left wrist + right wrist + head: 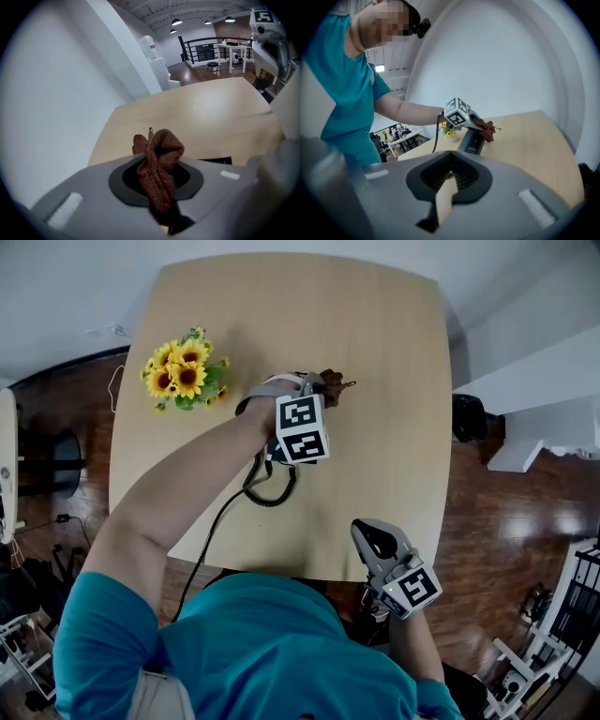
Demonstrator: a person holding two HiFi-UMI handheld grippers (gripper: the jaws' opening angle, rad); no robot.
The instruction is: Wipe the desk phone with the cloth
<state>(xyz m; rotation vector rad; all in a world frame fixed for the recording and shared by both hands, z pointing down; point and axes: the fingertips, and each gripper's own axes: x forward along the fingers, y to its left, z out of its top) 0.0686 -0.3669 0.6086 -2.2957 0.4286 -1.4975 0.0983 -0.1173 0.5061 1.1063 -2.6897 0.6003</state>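
The wooden table (394, 352) carries the desk phone (472, 140), which sits directly under the left gripper (305, 390); its coiled cord (272, 488) lies behind that gripper, toward the person. The sunflowers (185, 374) stand well to its left. The left gripper's jaws pinch the brown cloth (159, 164), which sticks out ahead of them as a small bunch. The right gripper (380, 545) hangs far off at the near table edge, its jaws pressed together on nothing. I judge that nothing steadies the phone, so a firm stroke may push it or knock the handset. With so little cloth showing, the hard jaws may scrape the plastic.
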